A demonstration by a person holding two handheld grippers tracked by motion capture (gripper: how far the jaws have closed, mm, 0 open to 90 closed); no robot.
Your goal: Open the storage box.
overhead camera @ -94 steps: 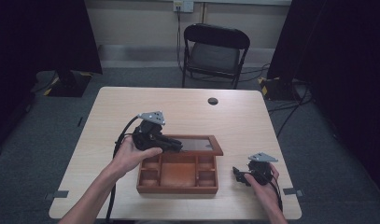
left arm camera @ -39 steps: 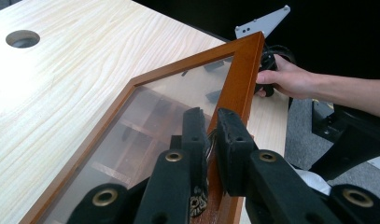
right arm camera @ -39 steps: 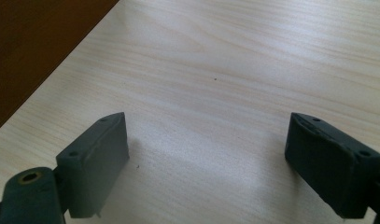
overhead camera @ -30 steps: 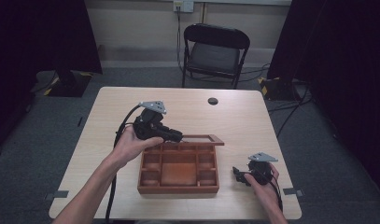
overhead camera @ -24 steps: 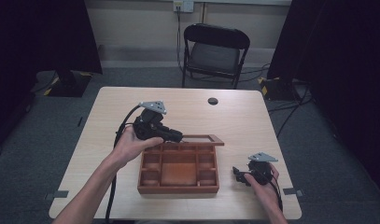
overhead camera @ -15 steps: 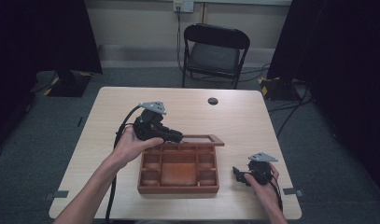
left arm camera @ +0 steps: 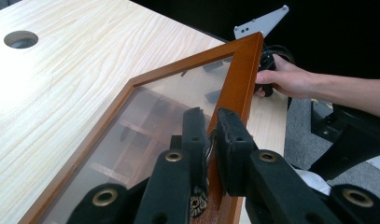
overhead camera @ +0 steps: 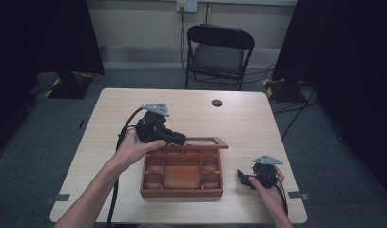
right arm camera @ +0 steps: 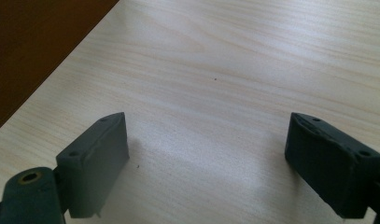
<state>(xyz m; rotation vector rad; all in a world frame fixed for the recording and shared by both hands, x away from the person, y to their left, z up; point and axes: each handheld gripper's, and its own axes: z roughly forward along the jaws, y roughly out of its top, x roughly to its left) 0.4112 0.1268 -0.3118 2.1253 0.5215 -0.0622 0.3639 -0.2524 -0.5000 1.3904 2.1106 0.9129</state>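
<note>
The table (overhead camera: 110, 142) carries a wooden compartment box (overhead camera: 181, 173) near the person's edge, centred between the two hands. Its glazed lid (overhead camera: 203, 141) stands raised on the far side of the box, hinged along the rear edge as far as the high view shows. In the left gripper view the lid (left arm camera: 131, 116) fills the foreground, with the dividers visible through the pane.

The left gripper (overhead camera: 179, 139) is clamped on the wooden frame of the lid at its front rail; both pads press on the frame. The right gripper (overhead camera: 242, 176) rests on the table just beside the box's right wall, jaws spread wide with nothing but bare tabletop (right arm camera: 225, 70) between them.

Risks, as judged from this position:
- The grip sits on a narrow rail. A slip would let the lid drop onto the box; the pane could crack.
- Swinging the lid beyond the travel of its hinges would strain them or tip the unrestrained box, since the right gripper is not holding it down.
- The left cable (overhead camera: 122, 142) trails close to the box's left wall and may snag on a corner.

Surroundings: a cable port (overhead camera: 217, 102) in the table, well apart from the box; a folding chair (overhead camera: 217, 54) beyond the far edge. Nothing obstructs the lid's path
</note>
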